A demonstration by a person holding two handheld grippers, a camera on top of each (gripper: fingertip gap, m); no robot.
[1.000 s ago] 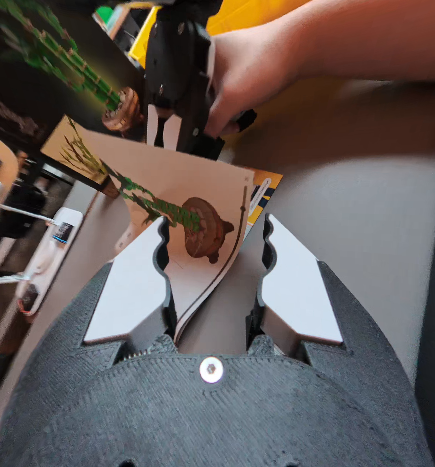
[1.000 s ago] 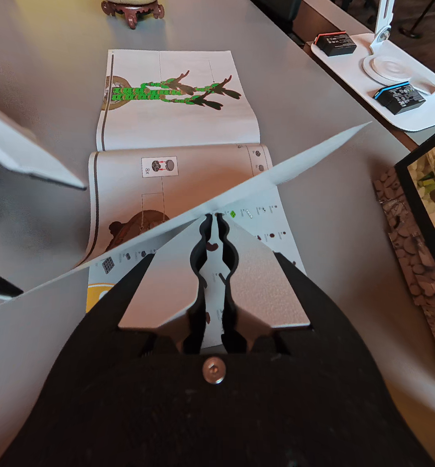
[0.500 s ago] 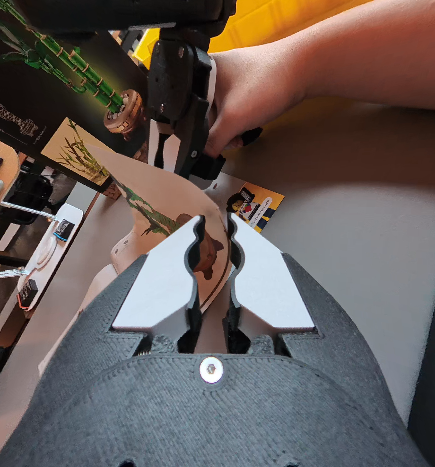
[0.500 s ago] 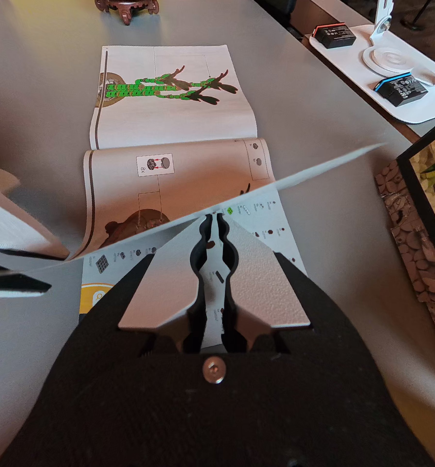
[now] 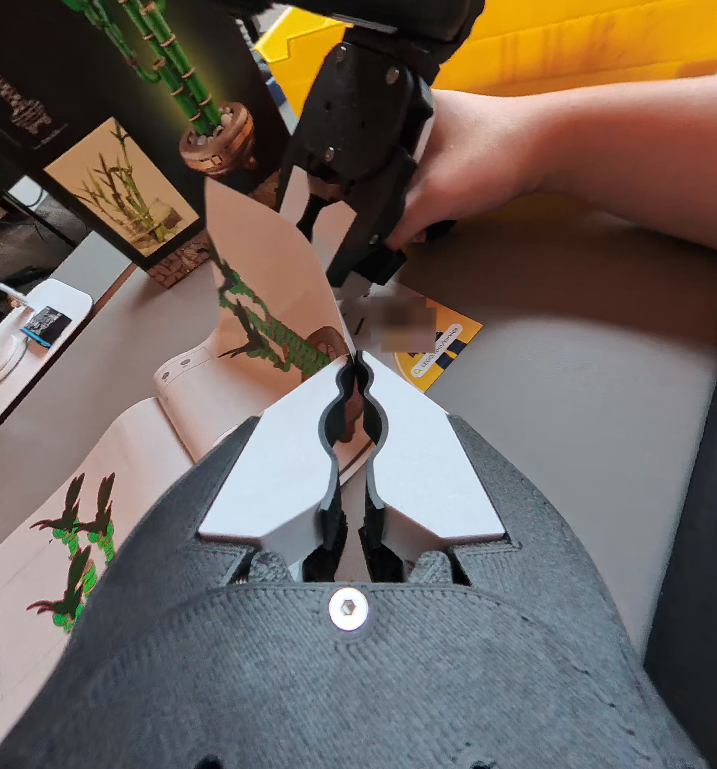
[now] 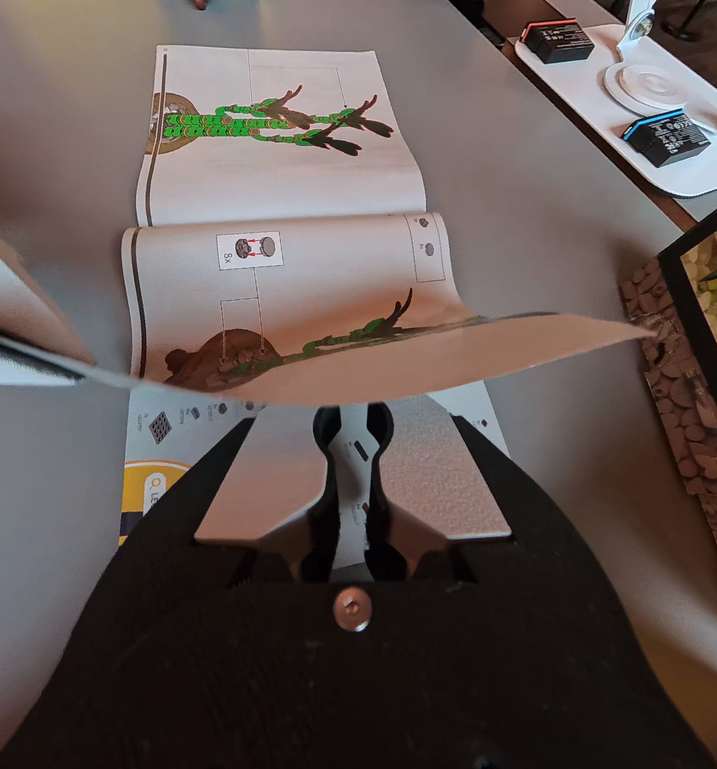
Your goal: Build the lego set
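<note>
The instruction booklet (image 6: 282, 183) lies open on the grey table (image 6: 535, 233), showing a green bamboo model. One page (image 6: 431, 366) is lifted off it. My left gripper (image 5: 356, 358) is shut on that page's (image 5: 265, 266) lower edge near the spine. One of its fingers (image 6: 11, 299) shows at the left of the right wrist view. My right gripper (image 6: 353, 412) has its jaws nearly together at the page's edge, with the tips hidden under the paper. It shows in the left wrist view (image 5: 332, 241), held by a hand (image 5: 473, 166). No loose bricks are in view.
The black set box (image 5: 99, 104) with a bamboo picture stands at the table's edge, also in the right wrist view (image 6: 706, 291). A white tray (image 6: 681, 187) with black battery packs (image 6: 665, 137) sits beyond it. A yellow bin (image 5: 556, 41) is behind the hand. One gripper's finger ends stand about 10 cm off the other's.
My left gripper went from open to shut on the lifted page and has pulled it up and over. The right gripper has stayed closed at the page's edge.
</note>
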